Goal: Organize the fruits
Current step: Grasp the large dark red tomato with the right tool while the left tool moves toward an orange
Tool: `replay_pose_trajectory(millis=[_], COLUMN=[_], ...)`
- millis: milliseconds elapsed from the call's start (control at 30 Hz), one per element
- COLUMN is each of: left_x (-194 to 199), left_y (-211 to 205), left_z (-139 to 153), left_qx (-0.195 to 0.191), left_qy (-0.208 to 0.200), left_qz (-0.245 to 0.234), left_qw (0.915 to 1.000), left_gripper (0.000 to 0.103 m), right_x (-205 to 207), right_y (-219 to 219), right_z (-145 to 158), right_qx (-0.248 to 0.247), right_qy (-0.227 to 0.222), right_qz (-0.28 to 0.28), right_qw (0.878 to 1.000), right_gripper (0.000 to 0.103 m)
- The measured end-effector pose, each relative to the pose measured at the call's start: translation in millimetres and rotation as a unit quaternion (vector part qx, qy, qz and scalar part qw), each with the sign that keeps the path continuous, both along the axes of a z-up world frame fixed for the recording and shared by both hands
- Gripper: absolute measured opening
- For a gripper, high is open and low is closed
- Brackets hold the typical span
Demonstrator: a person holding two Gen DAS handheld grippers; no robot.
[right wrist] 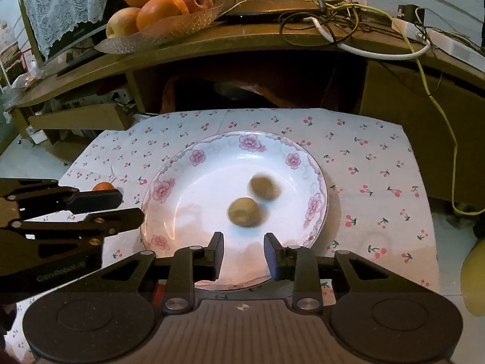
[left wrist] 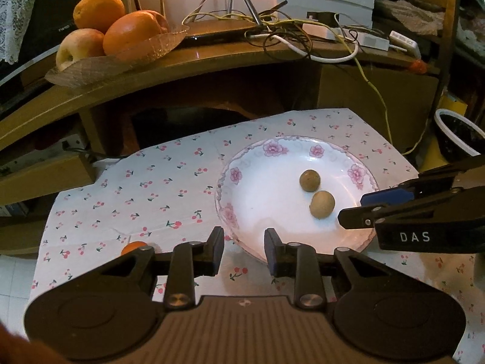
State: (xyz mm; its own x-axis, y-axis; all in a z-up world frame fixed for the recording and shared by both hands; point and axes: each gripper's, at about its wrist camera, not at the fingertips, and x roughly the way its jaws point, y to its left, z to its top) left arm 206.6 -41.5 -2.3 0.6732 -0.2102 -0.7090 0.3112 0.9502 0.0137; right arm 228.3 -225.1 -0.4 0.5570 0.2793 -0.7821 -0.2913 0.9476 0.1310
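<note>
Brown fruits (right wrist: 245,212) lie on the plate (right wrist: 169,163); both grippers' fingers (left wrist: 216,242) (right wrist: 216,242) spread wide, empty, small orange fruit (right wrist: 103,186) nearby.

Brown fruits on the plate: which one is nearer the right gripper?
The lower brown fruit, just beyond the open right gripper; the other brown fruit lies farther back on the plate.

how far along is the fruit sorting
Done: two small brown fruits lie in the floral plate. In hand: nothing; the left tool and right tool are both open and empty. Left: a small orange fruit sits on the cherry-print cloth, outside the plate.
</note>
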Motion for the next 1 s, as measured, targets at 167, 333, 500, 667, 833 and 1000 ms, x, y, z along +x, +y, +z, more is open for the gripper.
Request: replay_pose_trajectory(millis=[167,333,500,667,833,1000], left_x=[-5.2,-11.8,-21.5,-31.1,-42.3,-56.0], left_y=[6.2,15.0,17.7,23.1,31.5,45.1], left_z=[3.0,3.3,3.5,5.0,4.7,-0.1], left_qx=[0.001,-0.001,0.003,-0.002,-0.002,0.000], left_qy=[-0.003,0.001,0.001,0.005,0.011,0.022], left_qz=[0.001,0.005,0.000,-0.004,-0.010,-0.016], left_qw=[1.0000,1.0000,1.0000,1.0000,0.9999,0.9996], left_gripper=[0.035,0.035,0.035,0.036,0.036,0.038], right_x=[-2.5,-9.5,-18.1,-27.3,-37.7,-51.4], right_y=[0.5,2.9,8.0,11.3,16.1,23.5], right_z=[2.3,5.8,8.2,10.7,10.2,7.3], right_qx=[0.001,0.006,0.009,0.024,0.033,0.041], right_qy=[-0.001,-0.003,-0.002,0.005,0.016,0.032], right_qz=[0.002,0.009,0.021,0.030,0.046,0.071], right_qw=[1.000,1.000,1.000,0.999,0.998,0.996], right_gripper=[0.034,0.034,0.035,0.037,0.038,0.039])
